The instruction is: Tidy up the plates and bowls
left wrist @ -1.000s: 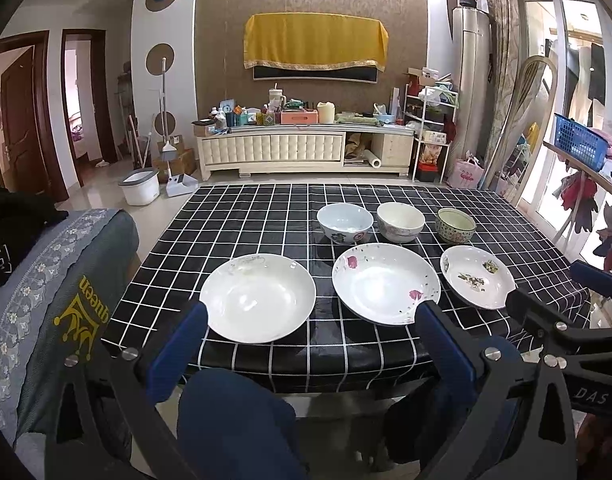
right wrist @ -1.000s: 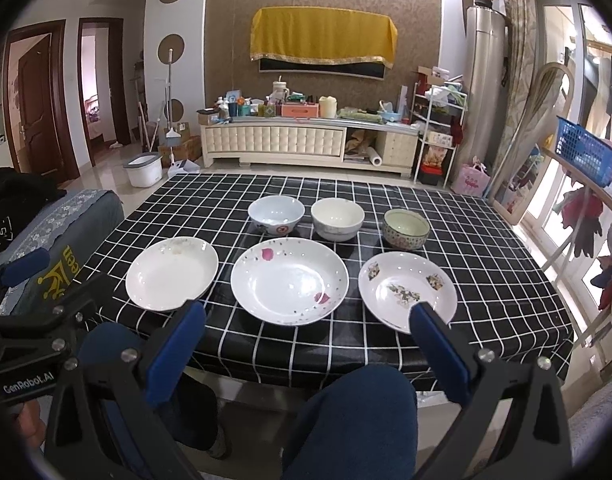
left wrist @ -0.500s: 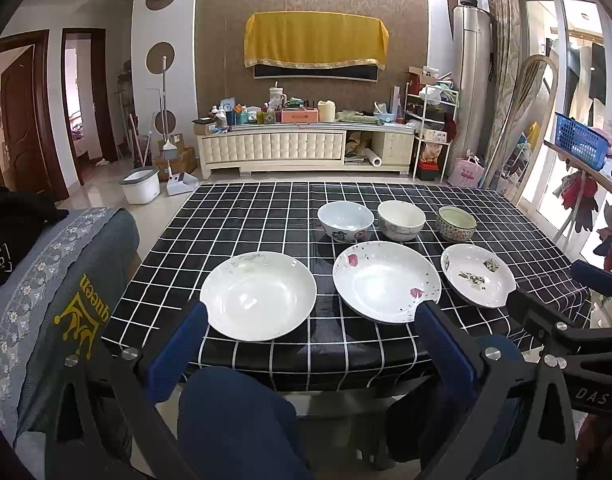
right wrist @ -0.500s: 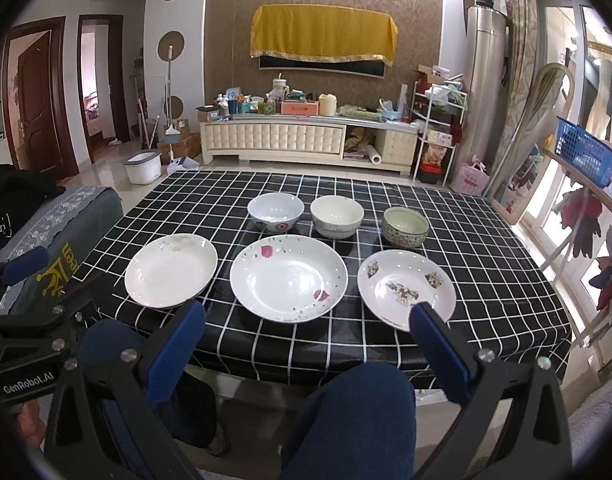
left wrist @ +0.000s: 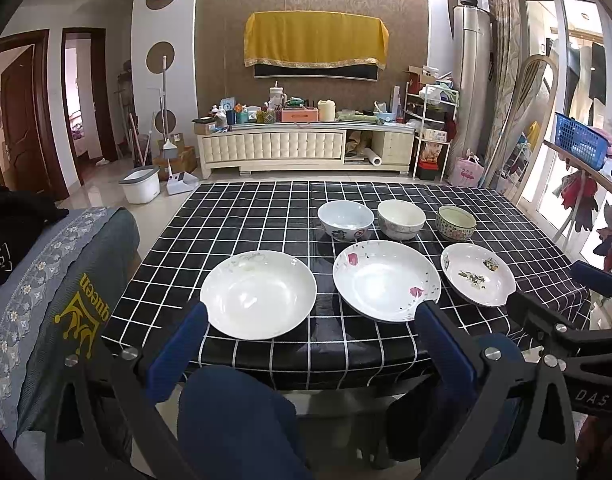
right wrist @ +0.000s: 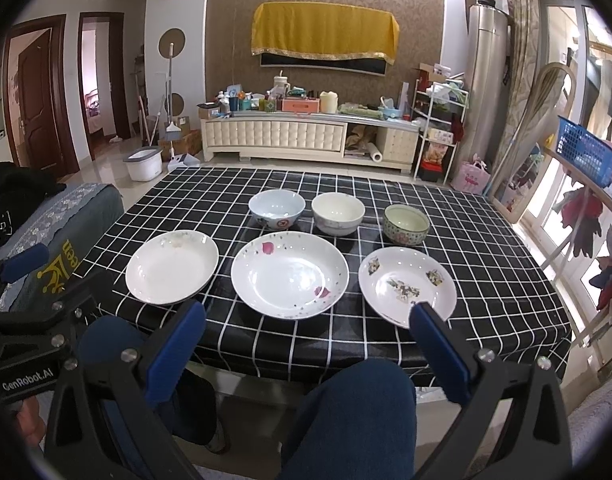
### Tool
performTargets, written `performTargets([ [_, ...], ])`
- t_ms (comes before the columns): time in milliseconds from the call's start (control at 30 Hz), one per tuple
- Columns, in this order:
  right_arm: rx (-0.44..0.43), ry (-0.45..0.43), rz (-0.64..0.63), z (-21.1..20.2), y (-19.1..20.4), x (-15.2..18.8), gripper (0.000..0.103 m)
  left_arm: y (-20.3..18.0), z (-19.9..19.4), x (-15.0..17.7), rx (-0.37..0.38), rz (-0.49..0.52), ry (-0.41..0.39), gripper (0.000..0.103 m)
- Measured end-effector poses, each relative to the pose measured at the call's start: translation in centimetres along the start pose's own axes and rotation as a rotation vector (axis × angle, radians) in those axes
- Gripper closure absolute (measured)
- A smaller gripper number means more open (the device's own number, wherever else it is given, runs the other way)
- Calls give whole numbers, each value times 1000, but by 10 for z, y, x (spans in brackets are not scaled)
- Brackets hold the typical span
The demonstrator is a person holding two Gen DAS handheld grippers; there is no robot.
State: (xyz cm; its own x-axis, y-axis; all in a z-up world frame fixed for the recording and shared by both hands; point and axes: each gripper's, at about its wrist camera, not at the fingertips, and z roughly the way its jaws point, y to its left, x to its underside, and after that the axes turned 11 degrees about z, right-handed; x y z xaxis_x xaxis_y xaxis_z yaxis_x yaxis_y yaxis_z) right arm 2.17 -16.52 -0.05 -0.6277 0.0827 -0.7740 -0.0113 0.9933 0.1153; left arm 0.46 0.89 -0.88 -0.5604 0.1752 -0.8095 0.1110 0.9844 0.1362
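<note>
Three plates lie in a row near the front of the black checked table (left wrist: 242, 216): a plain white plate (left wrist: 258, 294) (right wrist: 172, 266), a larger rose-petal plate (left wrist: 386, 280) (right wrist: 290, 274) and a small flower-print plate (left wrist: 476, 274) (right wrist: 406, 284). Behind them stand a pale blue bowl (left wrist: 346, 220) (right wrist: 277, 209), a white bowl (left wrist: 401, 218) (right wrist: 338, 213) and a green patterned bowl (left wrist: 456, 223) (right wrist: 406, 224). My left gripper (left wrist: 310, 320) and right gripper (right wrist: 308, 322) are both open and empty, held in front of the table's near edge.
My knees in blue trousers (right wrist: 346, 412) are below the table edge. A grey chair cover (left wrist: 54, 300) stands at the left. A TV cabinet (left wrist: 302, 146) is far behind the table. A drying rack with a blue basket (right wrist: 582, 152) is at the right.
Both grippers have moved slightly forward and up towards the table, so the plates sit a little lower and closer in view. The dishes have not moved.
</note>
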Motion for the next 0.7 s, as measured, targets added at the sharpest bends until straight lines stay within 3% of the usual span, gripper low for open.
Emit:
performTargets([
  [400,-8,7,-2,0,1,-9,0,3,-3,-2,-6,4,-4,0],
  [700,-33,7,-29,15,15,-44,0,9,3,-26,-20,18,-7,0],
])
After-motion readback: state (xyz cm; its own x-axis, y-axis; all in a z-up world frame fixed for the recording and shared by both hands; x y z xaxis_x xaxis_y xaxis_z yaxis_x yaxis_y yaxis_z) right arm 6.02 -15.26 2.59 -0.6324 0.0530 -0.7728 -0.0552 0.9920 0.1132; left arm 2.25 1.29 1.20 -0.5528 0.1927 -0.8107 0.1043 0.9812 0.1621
